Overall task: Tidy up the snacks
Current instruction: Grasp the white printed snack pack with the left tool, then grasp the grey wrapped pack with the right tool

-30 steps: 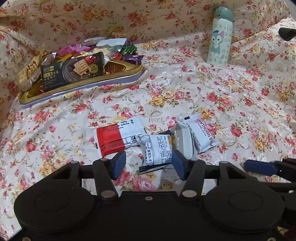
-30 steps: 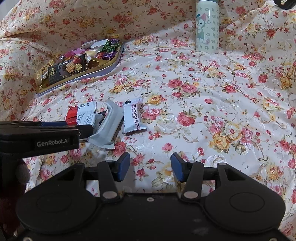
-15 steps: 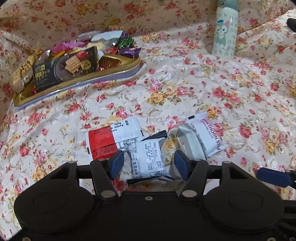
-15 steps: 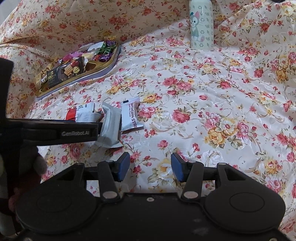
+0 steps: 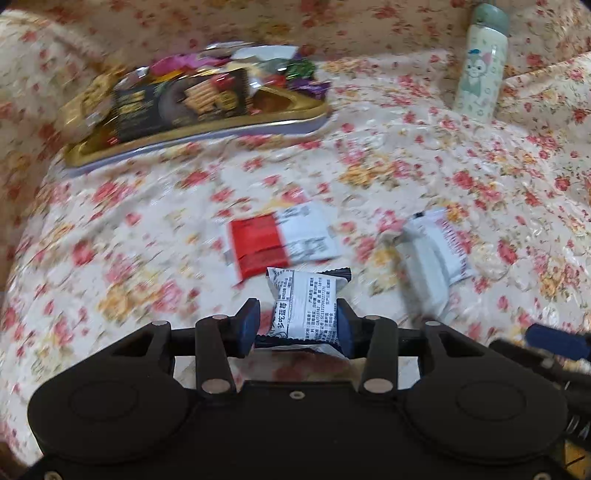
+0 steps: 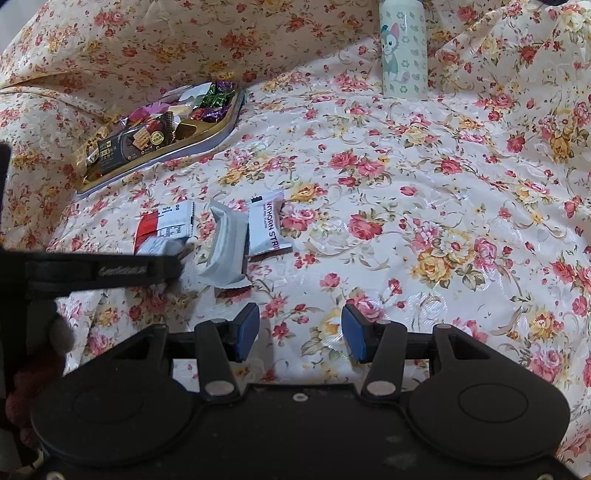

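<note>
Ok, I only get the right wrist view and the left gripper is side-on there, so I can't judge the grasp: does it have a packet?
Observer: Yes. In the left wrist view the left gripper has its fingers shut on a small white packet, one pad on each side.
Operator: Is the red packet caught too?
Observer: No. It lies flat on the cloth beyond the fingers, not between them.
Operator: My view crops the bottle at the top. Capped?
Observer: Yes, a grey-green cap is on it.
</note>
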Available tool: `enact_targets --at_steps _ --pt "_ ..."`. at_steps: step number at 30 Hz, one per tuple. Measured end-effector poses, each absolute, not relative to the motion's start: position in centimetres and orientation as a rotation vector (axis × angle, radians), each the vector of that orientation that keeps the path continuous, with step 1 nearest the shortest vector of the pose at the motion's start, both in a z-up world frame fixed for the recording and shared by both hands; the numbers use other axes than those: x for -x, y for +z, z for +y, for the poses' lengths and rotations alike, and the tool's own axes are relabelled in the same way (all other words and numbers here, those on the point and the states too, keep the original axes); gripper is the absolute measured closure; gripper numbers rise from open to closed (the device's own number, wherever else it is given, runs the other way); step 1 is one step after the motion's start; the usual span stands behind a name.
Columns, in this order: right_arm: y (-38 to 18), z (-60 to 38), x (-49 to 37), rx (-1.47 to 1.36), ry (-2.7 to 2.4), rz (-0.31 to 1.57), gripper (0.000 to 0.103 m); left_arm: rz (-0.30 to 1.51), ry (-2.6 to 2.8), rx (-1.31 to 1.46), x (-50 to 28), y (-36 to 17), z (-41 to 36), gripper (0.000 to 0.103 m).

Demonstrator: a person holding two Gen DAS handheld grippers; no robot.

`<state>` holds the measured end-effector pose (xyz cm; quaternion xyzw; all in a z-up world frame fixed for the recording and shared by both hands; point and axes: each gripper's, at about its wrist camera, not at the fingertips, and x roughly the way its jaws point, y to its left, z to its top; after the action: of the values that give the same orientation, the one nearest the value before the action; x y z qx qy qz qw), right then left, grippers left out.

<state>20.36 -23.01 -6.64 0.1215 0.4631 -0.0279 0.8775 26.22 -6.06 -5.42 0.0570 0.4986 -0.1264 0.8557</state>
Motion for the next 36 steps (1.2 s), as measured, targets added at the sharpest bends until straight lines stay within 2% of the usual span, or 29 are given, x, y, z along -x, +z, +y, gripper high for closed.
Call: enact_targets --at_steps 11,30,36 --pt "-6.0 -21.6 -21.4 -0.222 -0.046 0.948 0.051 1.052 -0.159 -0.082 -24.6 -5.8 -0.9 0.049" --pt "-7.2 -17.2 -26.9 -0.077 -0.014 0.909 0.051 1.011 -0.156 -0.082 -24.3 -6.0 -1.0 0.047" --pt "-7.0 -16.7 -27.0 -0.116 0.017 0.901 0.051 1.005 -0.152 -0.078 -24.2 -6.0 -1.0 0.047"
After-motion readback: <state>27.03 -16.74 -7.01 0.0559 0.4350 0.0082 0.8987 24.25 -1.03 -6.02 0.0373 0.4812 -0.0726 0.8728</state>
